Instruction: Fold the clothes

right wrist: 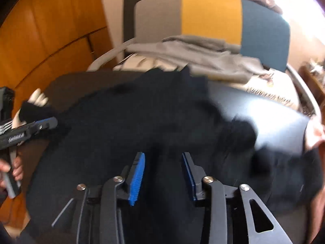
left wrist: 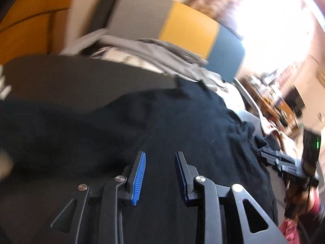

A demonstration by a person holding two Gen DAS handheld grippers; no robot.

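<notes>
My left gripper [left wrist: 160,178] has its blue fingers spread apart over the big black cloth garment [left wrist: 142,126], holding nothing. My right gripper [right wrist: 163,178] is spread apart too, just above the same garment. The garment lies on the round black table [right wrist: 254,105], in front of the grey, yellow and blue chair [right wrist: 211,14], where a grey cloth [right wrist: 193,50] lies.

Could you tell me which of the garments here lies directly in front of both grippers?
The black garment, spread on the dark table; the grey garment lies farther back, heaped near the striped chair back.
</notes>
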